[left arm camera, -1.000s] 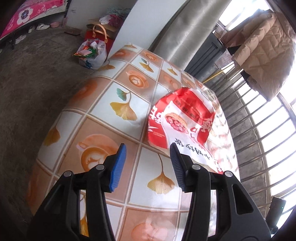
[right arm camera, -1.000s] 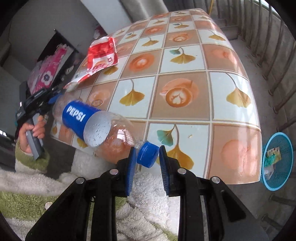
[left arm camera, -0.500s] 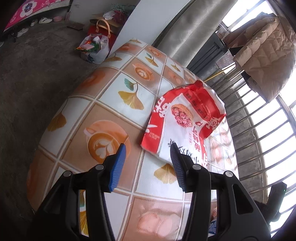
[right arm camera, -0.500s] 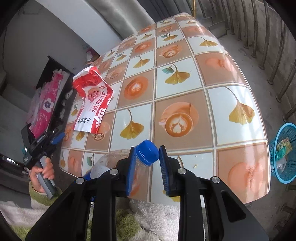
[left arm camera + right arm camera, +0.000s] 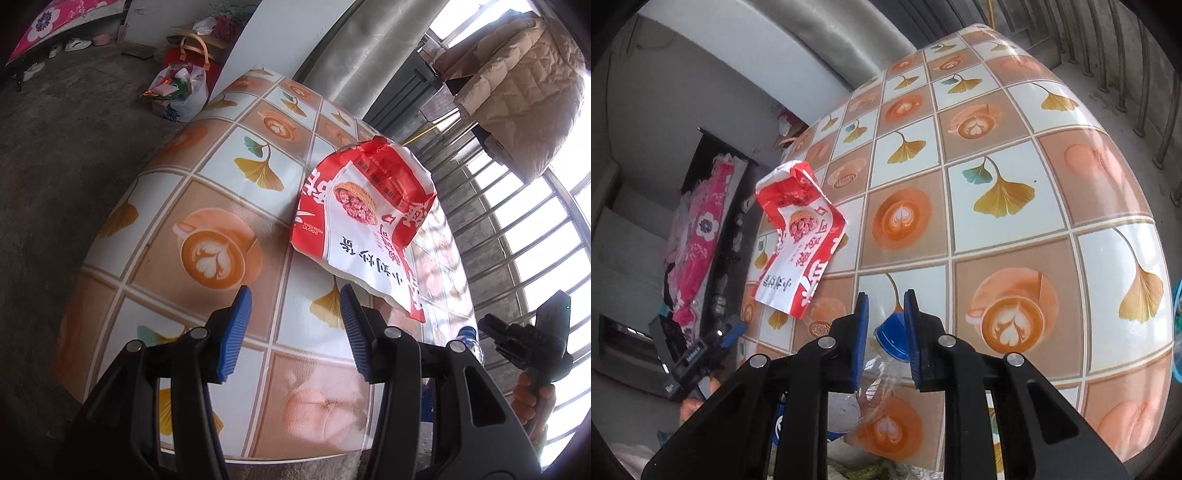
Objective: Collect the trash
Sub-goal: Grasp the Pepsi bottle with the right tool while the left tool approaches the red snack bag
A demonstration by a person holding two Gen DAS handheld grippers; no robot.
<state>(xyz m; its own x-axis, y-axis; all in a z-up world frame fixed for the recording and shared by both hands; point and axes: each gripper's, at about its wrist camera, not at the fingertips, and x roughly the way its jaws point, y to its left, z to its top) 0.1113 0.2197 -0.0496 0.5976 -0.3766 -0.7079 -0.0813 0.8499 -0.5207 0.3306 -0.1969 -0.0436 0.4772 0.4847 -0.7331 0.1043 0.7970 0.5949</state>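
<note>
Seen from the left wrist: left gripper (image 5: 295, 328) with blue ribbed pads spread wide and nothing between them, hanging above the near part of a table (image 5: 207, 206) covered in a glossy checked cloth printed with ginkgo leaves and latte cups. Just beyond the gripper's right-hand pad, a crumpled red-and-white snack bag (image 5: 364, 225) printed with a basket of nuts, lying flat on the cloth, its torn white end nearest the pad but apart from it. Off the table's right edge, the other handheld gripper, black, gripped by a bare hand (image 5: 533, 397). Farther back on the concrete floor, a white plastic bag stuffed with wrappers (image 5: 177, 94), and by the barred window a beige quilted coat (image 5: 524, 85) hanging. Seen from the right wrist: right gripper (image 5: 886, 334) closed narrowly on the neck of a clear plastic bottle with a blue cap (image 5: 892, 338), the cap sitting between the pads and the crushed transparent body trailing down below them, over the near table edge. Same snack bag (image 5: 798, 236) well off to the left on the cloth, near the table's far-left side, nothing touching it. At the far right edge, a sliver of a turquoise basket (image 5: 1177, 332) down on the floor.
</note>
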